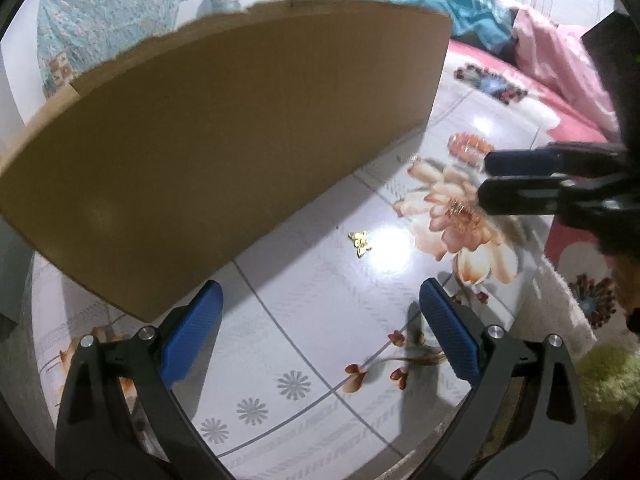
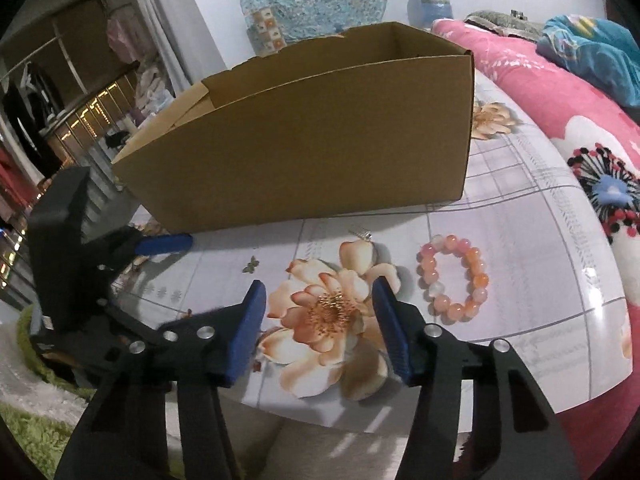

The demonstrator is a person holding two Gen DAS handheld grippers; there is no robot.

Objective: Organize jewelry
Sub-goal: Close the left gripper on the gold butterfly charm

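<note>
An open cardboard box stands at the back of a flower-print tabletop. In front of it lie a gold butterfly charm, a peach pendant with a silver loop, an orange-pink bead bracelet, and a small gold piece on the printed flower's centre. My right gripper hangs low over that flower, jaws half apart on either side of the gold piece, pads not touching it. My left gripper is open and holds nothing, just short of the butterfly.
A pink flowered blanket and blue clothes lie on the bed at the right. A green shaggy rug covers the floor below the table edge. Shelves and hanging clothes fill the left.
</note>
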